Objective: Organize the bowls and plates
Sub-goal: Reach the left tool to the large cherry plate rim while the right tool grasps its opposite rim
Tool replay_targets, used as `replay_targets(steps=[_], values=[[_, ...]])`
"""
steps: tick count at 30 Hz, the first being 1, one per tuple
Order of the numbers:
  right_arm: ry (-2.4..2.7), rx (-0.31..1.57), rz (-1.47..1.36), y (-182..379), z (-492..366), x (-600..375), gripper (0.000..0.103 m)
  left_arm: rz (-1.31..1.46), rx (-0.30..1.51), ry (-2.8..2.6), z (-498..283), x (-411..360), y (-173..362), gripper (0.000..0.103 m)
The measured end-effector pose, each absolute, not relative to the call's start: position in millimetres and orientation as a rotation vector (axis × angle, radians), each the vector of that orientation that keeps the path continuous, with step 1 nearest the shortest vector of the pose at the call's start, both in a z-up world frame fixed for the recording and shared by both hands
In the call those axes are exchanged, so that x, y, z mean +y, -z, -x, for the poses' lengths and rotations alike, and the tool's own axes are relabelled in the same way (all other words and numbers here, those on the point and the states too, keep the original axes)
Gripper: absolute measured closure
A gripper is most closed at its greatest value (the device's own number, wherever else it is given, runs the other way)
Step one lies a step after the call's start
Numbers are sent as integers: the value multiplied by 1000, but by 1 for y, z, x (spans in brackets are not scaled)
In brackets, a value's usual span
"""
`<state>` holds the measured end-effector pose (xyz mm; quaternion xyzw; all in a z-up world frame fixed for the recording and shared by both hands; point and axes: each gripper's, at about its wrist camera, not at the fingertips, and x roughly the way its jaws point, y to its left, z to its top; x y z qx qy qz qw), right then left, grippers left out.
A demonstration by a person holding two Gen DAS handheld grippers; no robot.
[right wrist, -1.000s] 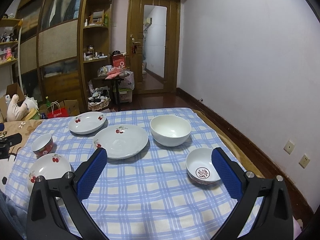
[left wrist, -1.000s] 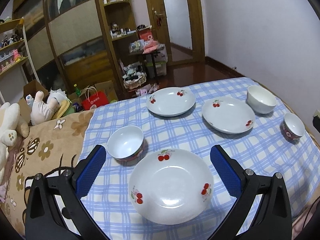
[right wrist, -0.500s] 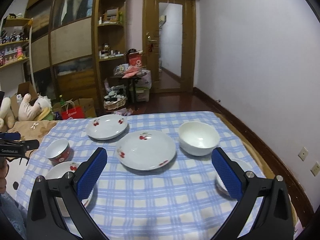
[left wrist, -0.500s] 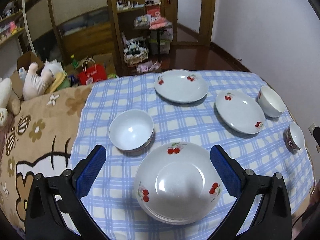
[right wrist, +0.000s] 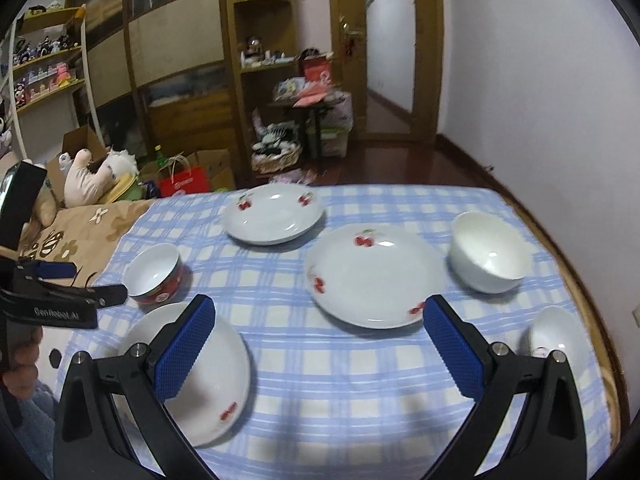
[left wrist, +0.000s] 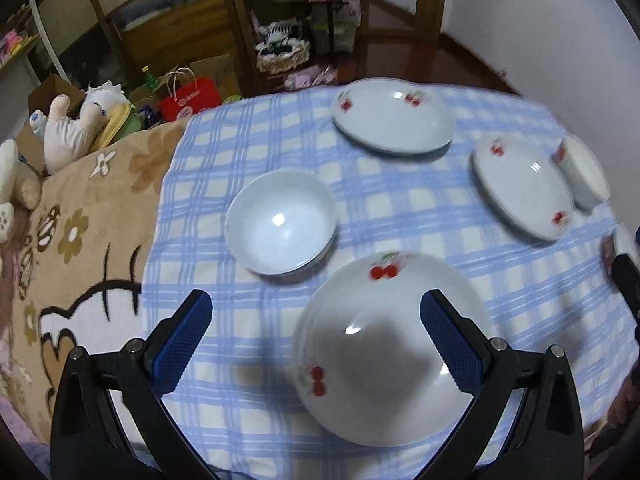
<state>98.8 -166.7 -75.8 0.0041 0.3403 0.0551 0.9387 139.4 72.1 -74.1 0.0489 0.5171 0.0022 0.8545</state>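
Three white cherry-print plates and three bowls lie on a blue checked tablecloth. My left gripper (left wrist: 316, 322) is open above the near plate (left wrist: 384, 344); its right pad overlaps the plate's rim in view, and a red-sided bowl (left wrist: 280, 227) sits just beyond. My right gripper (right wrist: 318, 328) is open above the cloth, between the near plate (right wrist: 216, 376) and the middle plate (right wrist: 374, 274). The far plate (right wrist: 272, 213), a large white bowl (right wrist: 490, 258) and a small bowl (right wrist: 558, 334) lie around it. The left gripper (right wrist: 60, 276) shows at the left edge.
The tablecloth (left wrist: 400, 204) ends at a brown flower-print blanket (left wrist: 80, 216) on the left. Soft toys (left wrist: 72, 128), boxes and a red bag (left wrist: 190, 94) lie beyond. Wooden shelves (right wrist: 256, 60) and a door (right wrist: 388, 48) stand at the back.
The left gripper moved forward, down and left, tilting over the near plate and bowl. The right gripper moved left and lower, so the plates look nearer. Both stayed open.
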Motion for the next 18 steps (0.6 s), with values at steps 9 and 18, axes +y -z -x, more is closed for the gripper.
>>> replay_targets(steps=[9, 18], values=[[-151, 815, 43, 124, -122, -140, 1, -103, 1245, 4, -155, 71, 123, 1], [-193, 910, 29, 163, -131, -133, 4, -118, 1345, -50, -160, 78, 153, 1]])
